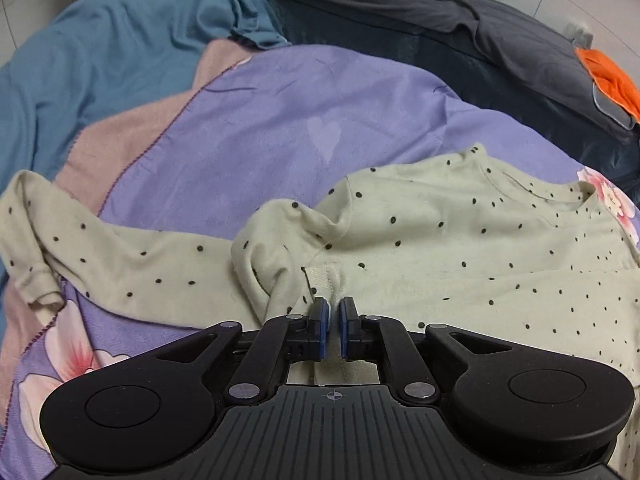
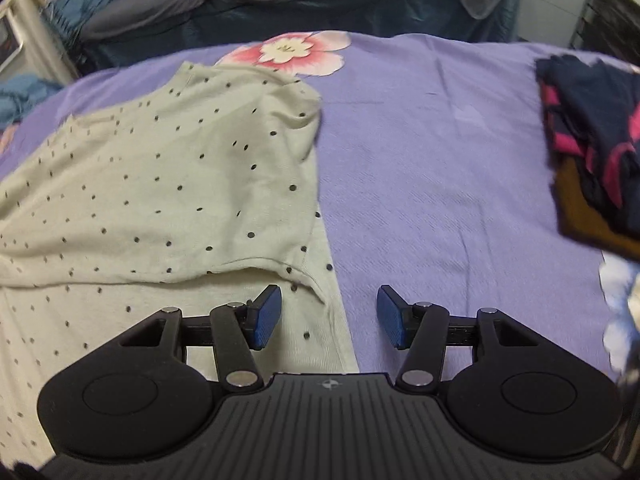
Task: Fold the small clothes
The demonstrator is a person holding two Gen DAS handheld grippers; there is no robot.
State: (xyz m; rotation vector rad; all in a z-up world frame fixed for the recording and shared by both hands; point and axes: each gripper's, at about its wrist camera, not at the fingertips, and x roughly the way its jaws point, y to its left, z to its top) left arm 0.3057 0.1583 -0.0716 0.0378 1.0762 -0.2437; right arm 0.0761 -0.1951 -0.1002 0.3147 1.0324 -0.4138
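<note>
although the dotted top (image 1: 460, 240) lies on the purple bedspread (image 2: 440, 160) with one side folded in, its sleeve (image 1: 120, 256) remains spread. left gripper (image 1: 334, 320) clenched on its hem; right gripper (image 2: 329, 316) released. folded stack (image 2: 592, 140) lies well apart.

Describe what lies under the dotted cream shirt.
The cream shirt lies spread on a purple floral bedspread, with a pink flower print showing past its collar. Whatever pattern sits directly beneath the shirt is covered.
</note>
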